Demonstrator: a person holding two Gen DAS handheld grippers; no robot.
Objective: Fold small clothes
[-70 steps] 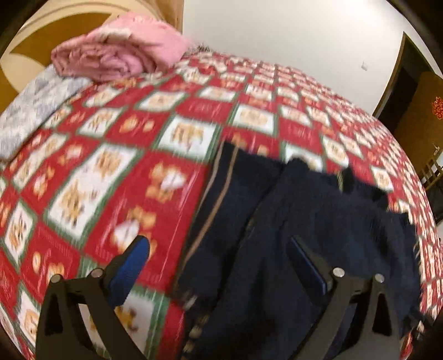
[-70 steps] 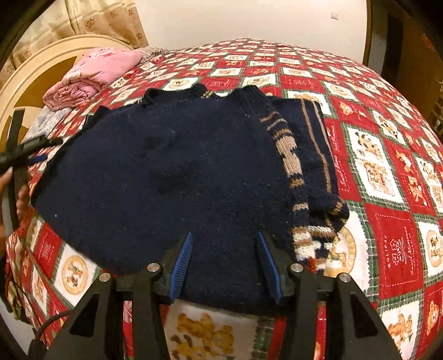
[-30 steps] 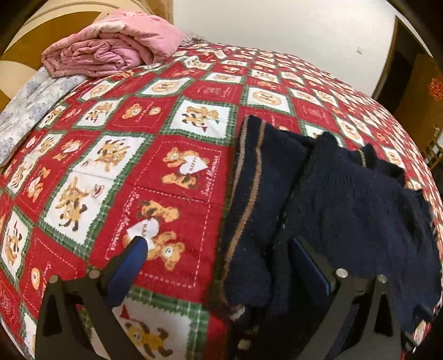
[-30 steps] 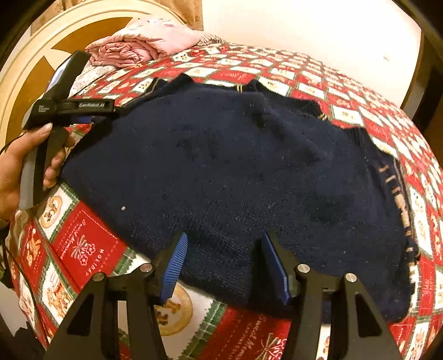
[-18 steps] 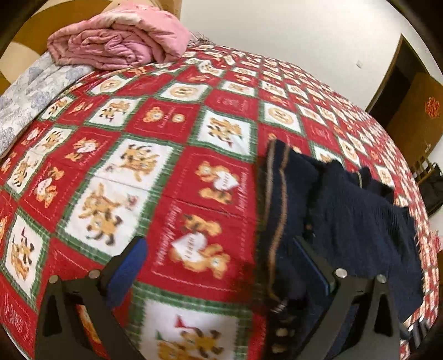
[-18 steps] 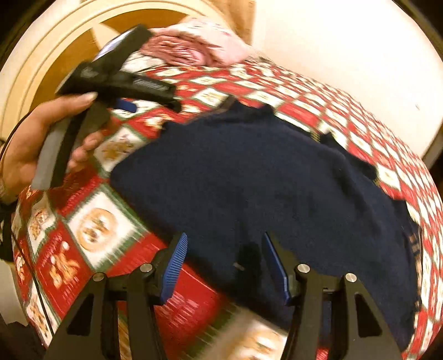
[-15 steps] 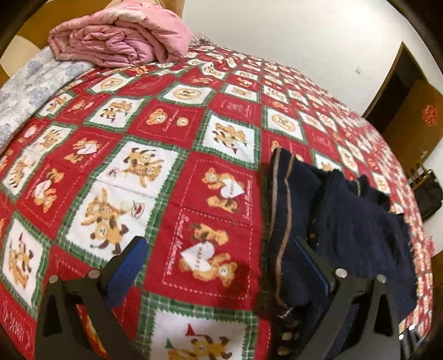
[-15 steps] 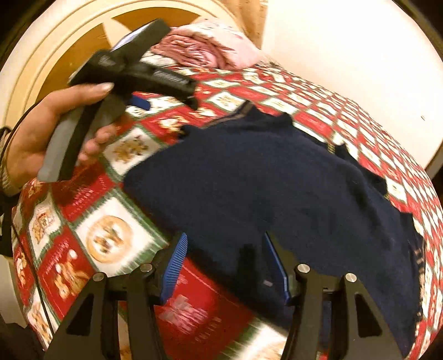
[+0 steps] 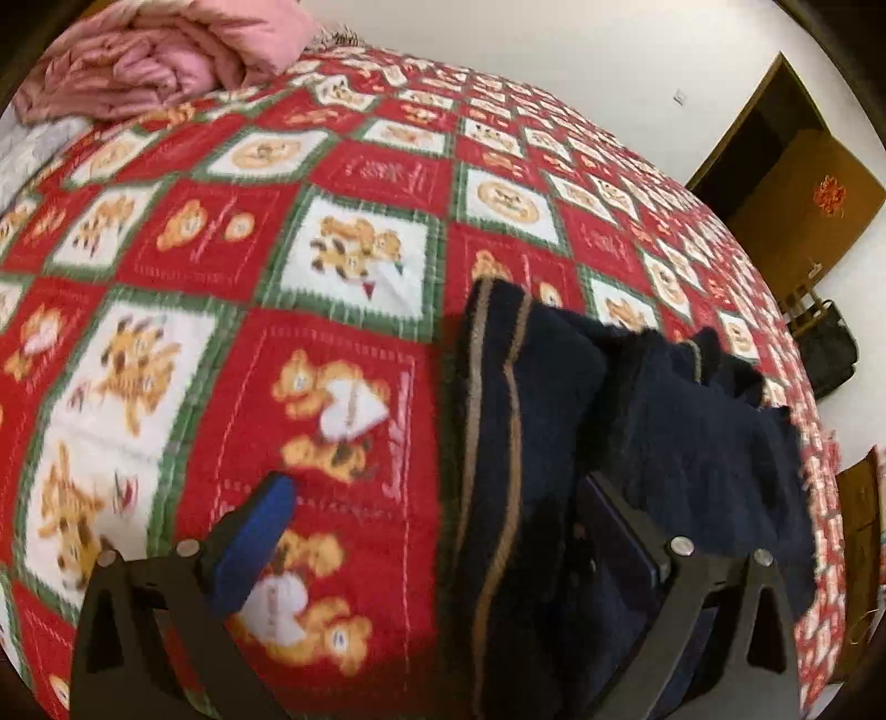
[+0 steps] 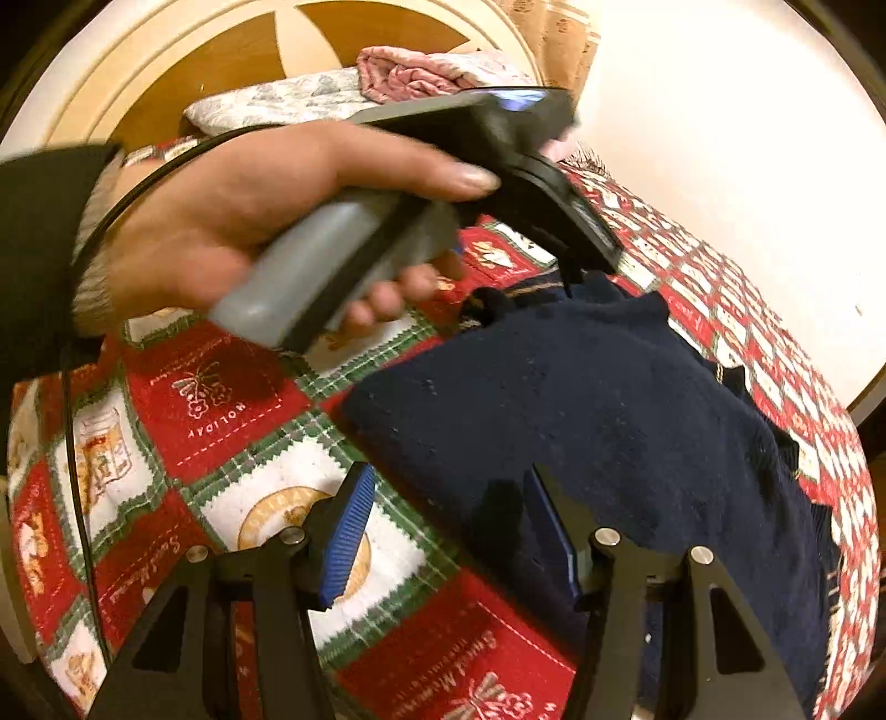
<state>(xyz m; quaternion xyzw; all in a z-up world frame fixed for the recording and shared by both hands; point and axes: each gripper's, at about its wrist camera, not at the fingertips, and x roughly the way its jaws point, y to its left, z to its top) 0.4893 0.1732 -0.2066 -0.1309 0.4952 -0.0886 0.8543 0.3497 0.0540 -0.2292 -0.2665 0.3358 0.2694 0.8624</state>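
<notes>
A navy knitted sweater (image 10: 609, 415) lies flat on the red bear-pattern bedspread (image 9: 332, 232). Its folded side with two tan stripes (image 9: 493, 443) runs between my left gripper's fingers. The left gripper (image 9: 437, 537) is open just above that edge, one pad over the bedspread and the other over the dark knit. My right gripper (image 10: 448, 531) is open low over the sweater's near corner, its left pad (image 10: 349, 531) above the bedspread and its right finger over the knit. A hand (image 10: 221, 221) holding the left gripper's grey handle (image 10: 332, 266) fills the upper left of the right wrist view.
A folded pink blanket (image 9: 155, 61) and a pale quilted pillow (image 10: 288, 94) lie at the head of the bed against the round wooden headboard (image 10: 249, 50). A brown door (image 9: 803, 183) and a black bag (image 9: 830, 349) stand beyond the bed's far side.
My right gripper swung left from the sweater's middle to its near corner, and the hand with the left gripper now looms close. The left gripper slid a little along the striped edge.
</notes>
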